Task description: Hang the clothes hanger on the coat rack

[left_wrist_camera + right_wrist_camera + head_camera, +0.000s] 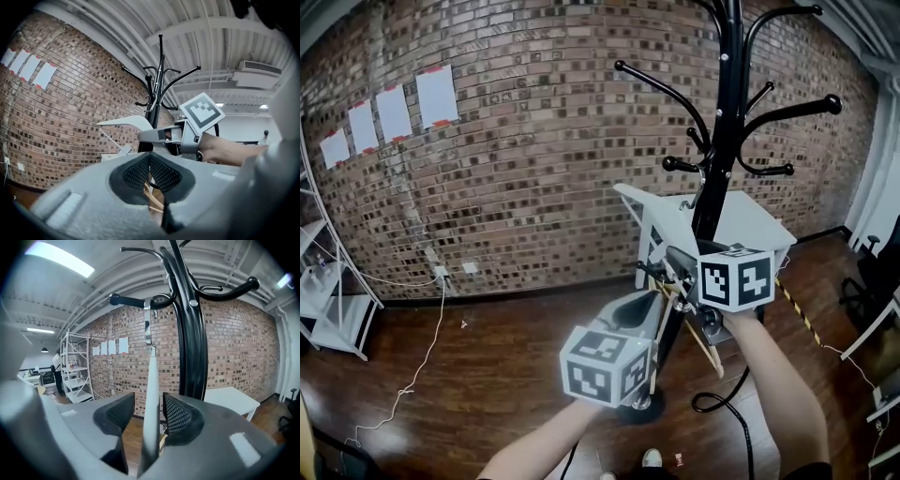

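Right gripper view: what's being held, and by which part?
Nothing: the right gripper has open fingers either side of the white hanger, which hangs from the coat rack.

One coat rack (724,141), black, and one clothes hanger (123,123), pale. Two grippers, the left tongs (150,171) and the right tongs (143,416), each with two jaws and one marker cube; two cubes in all, the left cube (605,367) and the right cube (736,277). Two forearms, the left forearm (539,448) and the right forearm (773,375). Four paper sheets (437,95) on the one brick wall (544,169). One white counter (764,230). One shelf unit (328,305). Two floor cables, one white cable (425,349) and one black cable (722,400). One distant person (56,363).
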The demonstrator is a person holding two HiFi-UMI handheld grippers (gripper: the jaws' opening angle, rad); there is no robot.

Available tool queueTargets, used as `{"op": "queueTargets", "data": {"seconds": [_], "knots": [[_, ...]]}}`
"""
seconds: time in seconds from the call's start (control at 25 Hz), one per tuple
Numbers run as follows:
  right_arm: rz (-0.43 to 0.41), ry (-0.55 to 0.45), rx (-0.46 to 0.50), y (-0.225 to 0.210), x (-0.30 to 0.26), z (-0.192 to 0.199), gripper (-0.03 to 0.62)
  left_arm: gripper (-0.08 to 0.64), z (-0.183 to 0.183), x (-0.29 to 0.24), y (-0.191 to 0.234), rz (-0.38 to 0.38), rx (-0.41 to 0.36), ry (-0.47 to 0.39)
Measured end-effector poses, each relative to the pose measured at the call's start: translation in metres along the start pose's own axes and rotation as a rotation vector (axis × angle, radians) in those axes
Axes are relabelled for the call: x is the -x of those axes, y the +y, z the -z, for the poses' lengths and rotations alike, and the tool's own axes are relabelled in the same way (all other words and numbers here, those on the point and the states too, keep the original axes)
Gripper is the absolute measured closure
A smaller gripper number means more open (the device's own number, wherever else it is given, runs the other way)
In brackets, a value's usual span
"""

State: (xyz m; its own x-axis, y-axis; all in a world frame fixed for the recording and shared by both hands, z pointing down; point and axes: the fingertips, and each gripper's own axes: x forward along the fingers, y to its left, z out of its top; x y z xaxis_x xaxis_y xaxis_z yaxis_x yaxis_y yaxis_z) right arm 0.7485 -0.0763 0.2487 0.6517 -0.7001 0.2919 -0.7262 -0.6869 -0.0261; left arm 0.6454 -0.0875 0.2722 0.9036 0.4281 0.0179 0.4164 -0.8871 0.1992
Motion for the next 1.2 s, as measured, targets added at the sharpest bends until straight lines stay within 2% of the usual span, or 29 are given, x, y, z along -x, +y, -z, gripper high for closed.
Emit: {"op": "queueTargets", "data": {"seconds": [0.12,0.4,0.64,0.96,1.08,1.2], "knots": [[0.032,0.001,0.024,0.001,0.010,0.004,0.407,0.555,0.000,0.002,-0.008,0.014,0.001,0.004],[0.089,-0.058,-0.007,-0.009,0.038,0.017,0.408,0.555,0.011,0.013,-0.019,0.007,0.007,0.013],[0.157,-0.131,0.079,-0.012,0.075,0.024,0.417,0.555,0.014,0.016,-0.038,-0.020,-0.005,0.009],[0.126,-0.171,0.135,0.004,0.130,0.047,0.427,0.555,0.030,0.021,-0.085,-0.078,-0.029,0.022],[0.119,-0.196,0.129,0.006,0.149,0.056,0.474,0.555,0.037,0.022,-0.100,-0.109,-0.037,0.025],[0.118,-0.242,0.112,0.010,0.171,0.068,0.489,0.555,0.052,0.022,-0.117,-0.129,-0.061,0.031]]}}
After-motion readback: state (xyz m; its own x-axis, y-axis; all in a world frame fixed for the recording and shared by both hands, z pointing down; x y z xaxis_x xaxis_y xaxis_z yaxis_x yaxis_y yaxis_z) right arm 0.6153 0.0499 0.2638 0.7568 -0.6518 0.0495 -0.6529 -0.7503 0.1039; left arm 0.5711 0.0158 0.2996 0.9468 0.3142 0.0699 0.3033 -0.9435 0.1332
